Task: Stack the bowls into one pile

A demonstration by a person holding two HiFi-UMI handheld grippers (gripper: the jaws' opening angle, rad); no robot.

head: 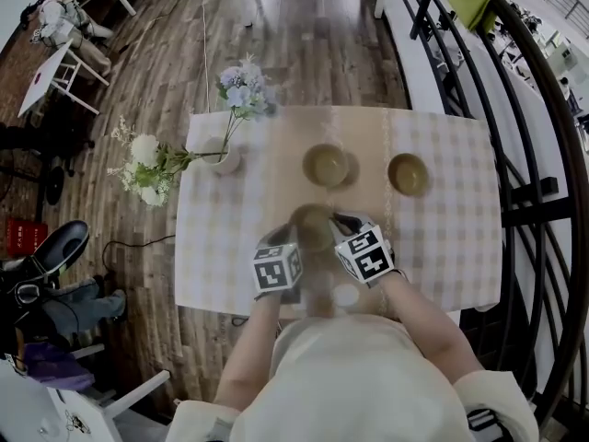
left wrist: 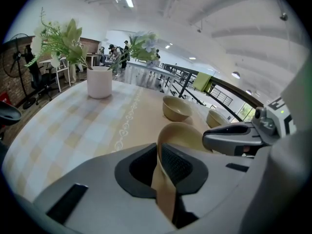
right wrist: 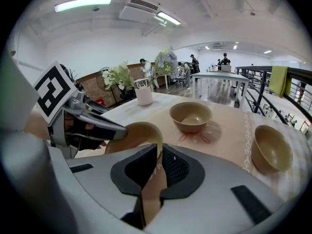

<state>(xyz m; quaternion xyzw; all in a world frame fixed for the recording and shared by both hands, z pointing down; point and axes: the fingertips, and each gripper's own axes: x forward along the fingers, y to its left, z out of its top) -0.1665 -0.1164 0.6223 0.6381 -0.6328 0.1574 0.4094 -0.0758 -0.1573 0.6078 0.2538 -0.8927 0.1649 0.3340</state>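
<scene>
Three tan bowls are on the checked tablecloth [head: 442,247]. The near bowl [head: 313,224] [left wrist: 185,133] [right wrist: 136,130] lies between my two grippers. My left gripper [head: 289,233] [left wrist: 159,160] is shut on its left rim, which runs between the pads. At the opposite rim my right gripper [head: 339,222] [right wrist: 159,162] is shut on it too. The middle bowl [head: 327,166] [left wrist: 176,108] [right wrist: 191,116] stands farther back, and the right bowl [head: 408,175] [right wrist: 272,148] is apart at the right.
A white vase [head: 224,157] [left wrist: 99,82] with flowers stands at the table's far left. A black railing [head: 543,191] runs close along the table's right side. The table's near edge is right below my grippers. Tables and people are far off.
</scene>
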